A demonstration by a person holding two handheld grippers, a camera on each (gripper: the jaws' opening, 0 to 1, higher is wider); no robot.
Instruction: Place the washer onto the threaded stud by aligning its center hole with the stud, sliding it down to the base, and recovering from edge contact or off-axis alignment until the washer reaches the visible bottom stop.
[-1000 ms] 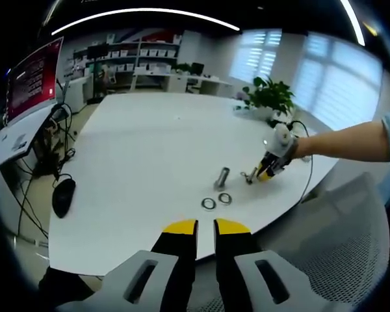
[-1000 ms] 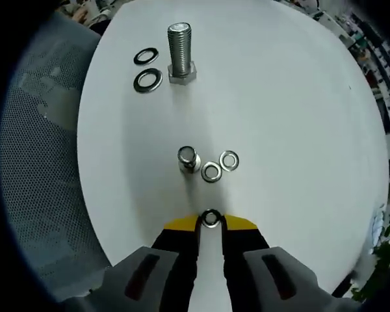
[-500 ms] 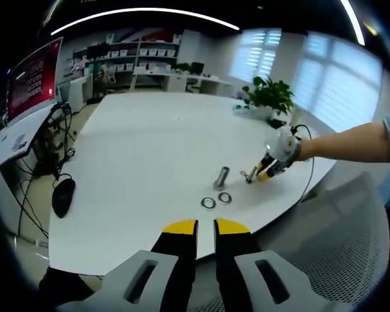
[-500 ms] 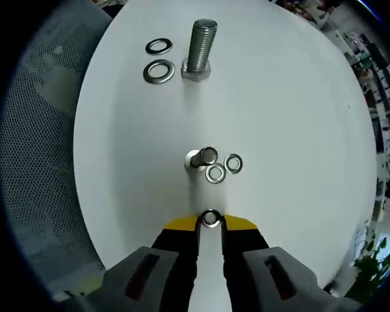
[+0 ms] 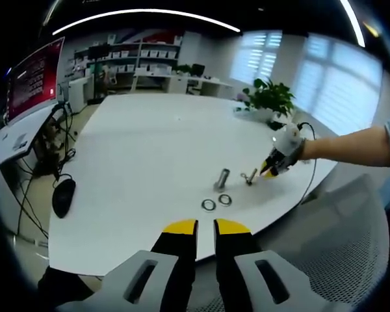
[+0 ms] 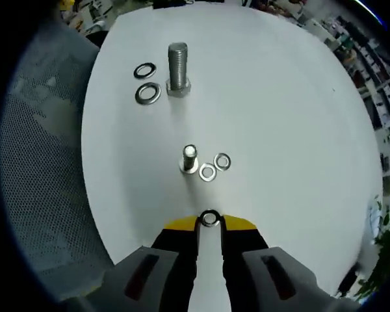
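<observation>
Right gripper (image 6: 210, 224) pinches a washer (image 6: 210, 219) at its yellow tips, held on edge above the table (image 6: 279, 117). Small stud (image 6: 189, 159) stands upright dead ahead and slightly left, axis vertical, two spare washers (image 6: 214, 167) just beside it. Large bolt (image 6: 177, 69) sits farther out along the same line. Left gripper (image 5: 199, 227) hangs near the table edge, tips slightly apart, holding nothing, well away. Right does the move.

White table (image 6: 299, 117), two upright studs (image 6: 177, 68) (hex bases down), four loose washers (image 6: 147, 94)
</observation>
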